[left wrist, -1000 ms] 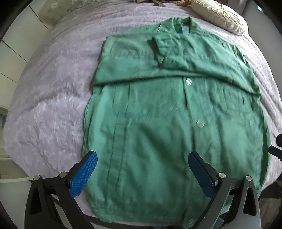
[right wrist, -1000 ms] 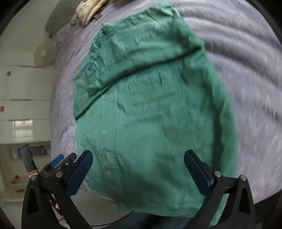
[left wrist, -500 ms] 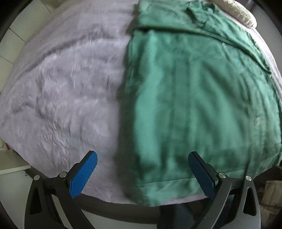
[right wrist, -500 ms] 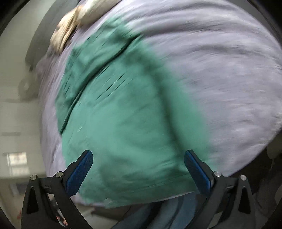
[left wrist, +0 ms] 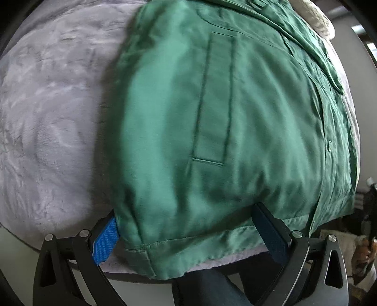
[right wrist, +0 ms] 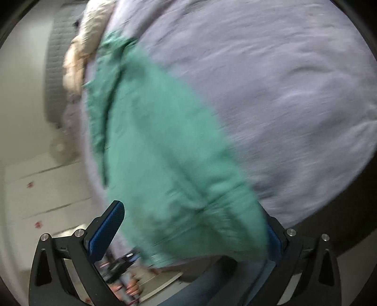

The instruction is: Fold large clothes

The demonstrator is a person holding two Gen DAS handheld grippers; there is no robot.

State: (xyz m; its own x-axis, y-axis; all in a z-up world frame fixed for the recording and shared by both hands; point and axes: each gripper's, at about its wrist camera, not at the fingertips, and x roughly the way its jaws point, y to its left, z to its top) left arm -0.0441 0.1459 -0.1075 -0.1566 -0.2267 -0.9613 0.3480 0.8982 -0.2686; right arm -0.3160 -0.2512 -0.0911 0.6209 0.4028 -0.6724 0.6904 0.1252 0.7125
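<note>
A green button-up shirt (left wrist: 223, 117) lies flat on a lilac fleece blanket (left wrist: 51, 117), its sleeves folded across the chest. In the left wrist view my left gripper (left wrist: 188, 230) is open at the shirt's bottom left hem corner, with the cloth lying between its blue pads (left wrist: 104, 241). The right wrist view is blurred: the shirt (right wrist: 165, 153) runs up to the left, and my right gripper (right wrist: 193, 230) is open at the hem's right corner, cloth covering part of its right finger.
A cream cushion (left wrist: 318, 18) sits at the head of the bed beyond the collar. The bed's near edge runs just under both grippers, with a person's blue trouser legs (left wrist: 212, 289) below it. White drawers (right wrist: 42, 188) stand to the left of the bed.
Both grippers have dropped low and moved apart to the shirt's two bottom hem corners. The hem now lies between the fingers of each. Both stay open.
</note>
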